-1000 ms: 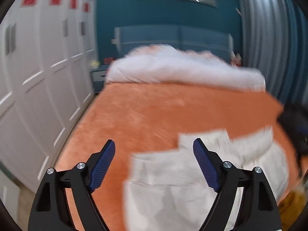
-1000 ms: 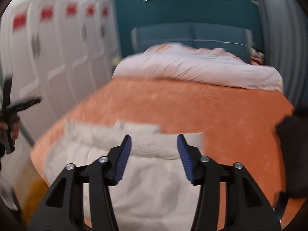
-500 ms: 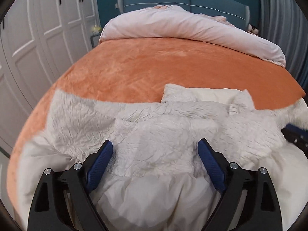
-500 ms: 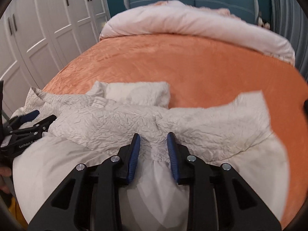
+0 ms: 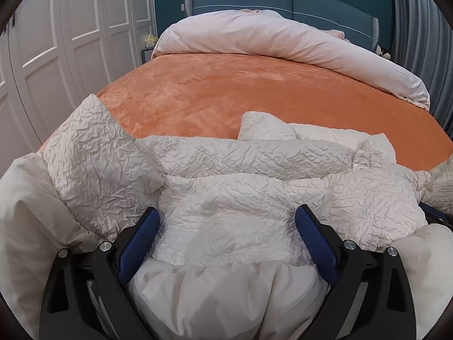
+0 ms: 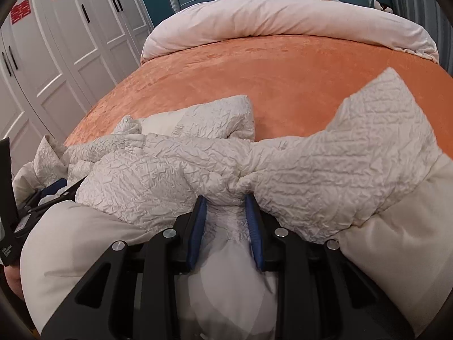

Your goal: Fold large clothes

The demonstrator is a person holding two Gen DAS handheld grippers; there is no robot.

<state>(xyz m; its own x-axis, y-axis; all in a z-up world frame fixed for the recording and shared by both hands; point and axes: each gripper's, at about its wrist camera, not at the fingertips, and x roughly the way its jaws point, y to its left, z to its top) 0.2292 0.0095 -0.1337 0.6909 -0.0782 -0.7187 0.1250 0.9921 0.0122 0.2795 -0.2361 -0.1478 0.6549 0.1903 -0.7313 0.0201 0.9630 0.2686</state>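
A large cream garment with a crinkled top part and a smooth skirt lies bunched at the near edge of the orange bed, in the left wrist view [image 5: 226,221] and the right wrist view [image 6: 158,175]. My left gripper [image 5: 226,226] is open, its blue pads wide apart with the crinkled cloth lying between them. My right gripper [image 6: 226,209] is shut on a pinched fold of the garment where the crinkled part meets the smooth part. The left gripper also shows at the left edge of the right wrist view [image 6: 53,189].
The orange bedspread [image 5: 254,90] stretches ahead. A rolled pale pink duvet [image 5: 283,39] lies at the head of the bed before a blue headboard [image 5: 283,0]. White wardrobe doors [image 6: 56,42] line the left side. Grey curtains [image 5: 419,28] hang at the right.
Both grippers came down from above the bed onto the garment. The right jaws narrowed and pinched the cloth. The left jaws stayed wide.
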